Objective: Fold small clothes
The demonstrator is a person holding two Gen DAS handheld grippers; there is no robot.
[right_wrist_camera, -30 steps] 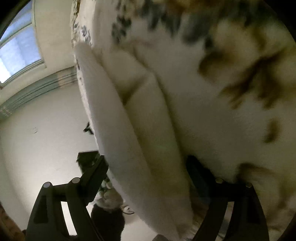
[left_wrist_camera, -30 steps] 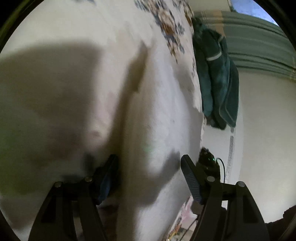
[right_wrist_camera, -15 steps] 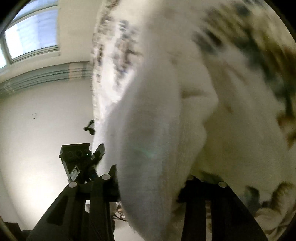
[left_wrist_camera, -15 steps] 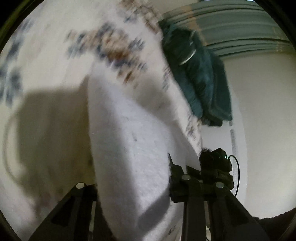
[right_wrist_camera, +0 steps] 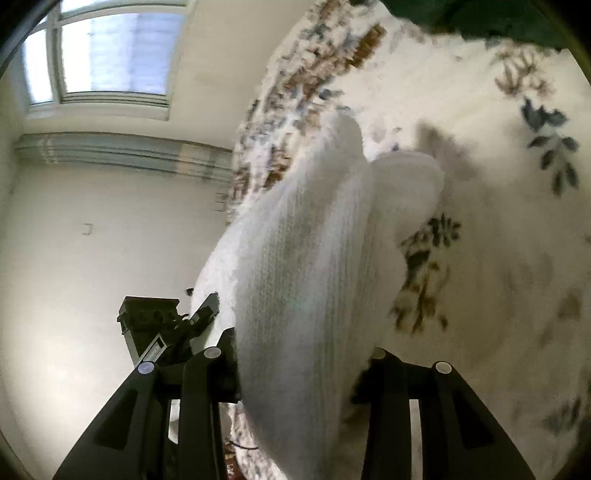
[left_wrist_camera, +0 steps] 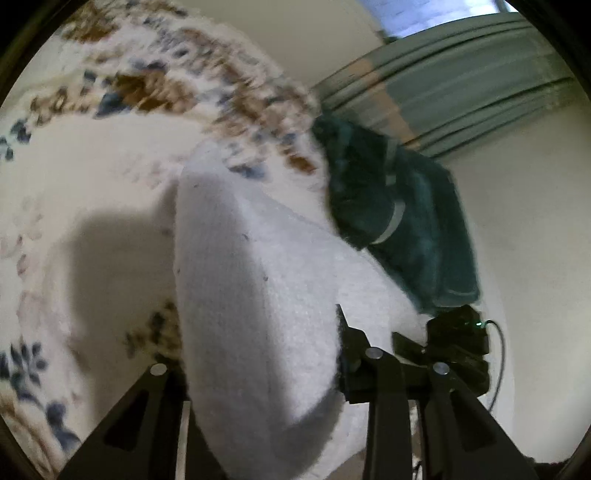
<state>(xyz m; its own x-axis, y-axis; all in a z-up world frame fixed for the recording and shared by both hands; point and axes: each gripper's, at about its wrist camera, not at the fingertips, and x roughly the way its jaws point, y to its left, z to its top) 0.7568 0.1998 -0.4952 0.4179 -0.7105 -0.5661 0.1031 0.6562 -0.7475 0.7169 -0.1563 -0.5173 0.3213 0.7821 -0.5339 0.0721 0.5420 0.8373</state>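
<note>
A small white knitted garment (left_wrist_camera: 258,302) hangs from both grippers above a white blanket with a brown and blue flower print (left_wrist_camera: 92,177). My left gripper (left_wrist_camera: 258,354) is shut on one end of it. My right gripper (right_wrist_camera: 299,350) is shut on the other end, where the ribbed white knit (right_wrist_camera: 303,266) fills the space between the fingers and its far end droops to the blanket (right_wrist_camera: 498,258). The right gripper (left_wrist_camera: 458,339) shows at the right of the left wrist view, and the left gripper (right_wrist_camera: 162,325) shows at the left of the right wrist view.
A dark green garment (left_wrist_camera: 399,221) lies on the blanket at its far edge, also at the top of the right wrist view (right_wrist_camera: 480,18). Pale walls, a green curtain (left_wrist_camera: 461,92) and a window (right_wrist_camera: 103,51) lie beyond the blanket's edge.
Both grippers have closed on the white garment and lifted it off the blanket. The views have swung up and away from the surface, so more of the room shows.
</note>
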